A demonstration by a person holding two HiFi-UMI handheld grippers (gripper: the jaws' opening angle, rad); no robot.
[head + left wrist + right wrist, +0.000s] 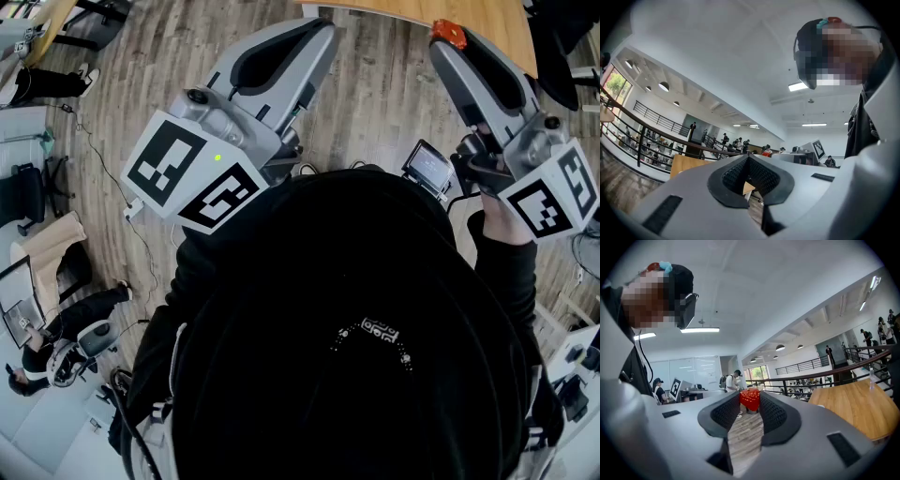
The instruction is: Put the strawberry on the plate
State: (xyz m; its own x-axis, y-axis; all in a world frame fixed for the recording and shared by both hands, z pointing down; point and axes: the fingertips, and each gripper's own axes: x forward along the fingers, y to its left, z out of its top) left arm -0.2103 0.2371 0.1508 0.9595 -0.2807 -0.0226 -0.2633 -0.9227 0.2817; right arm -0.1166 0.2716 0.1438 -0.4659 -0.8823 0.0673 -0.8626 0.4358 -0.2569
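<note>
The right gripper (750, 402) is clenched on the strawberry (448, 34), which sits pinched between the tips of its two black pads. Only the right gripper view shows this grip from within: the pads are ribbed in a fine grid, set in smooth grey shells, and the red, bumpy fruit fills the gap at their far end while the gap nearer the camera stays bare. The head view shows only a red-orange lump at the tip of the long grey jaws, seen against the near edge of the table (469, 14); how high above it cannot be told from there.

The left gripper (749, 158) is closed on nothing. Its own view shows the two pads meeting at their tips, with a narrow slit below them. The head view shows it raised beside the right one, both held out in front of the person's dark-clothed body.

There are two grippers, one strawberry, and two marker cubes, the left cube (192, 173) and the right cube (553, 197), each white with black square patterns. The table is pale, smooth wood with a curved edge. The floor (375, 103) beneath is grey-brown planking.
</note>
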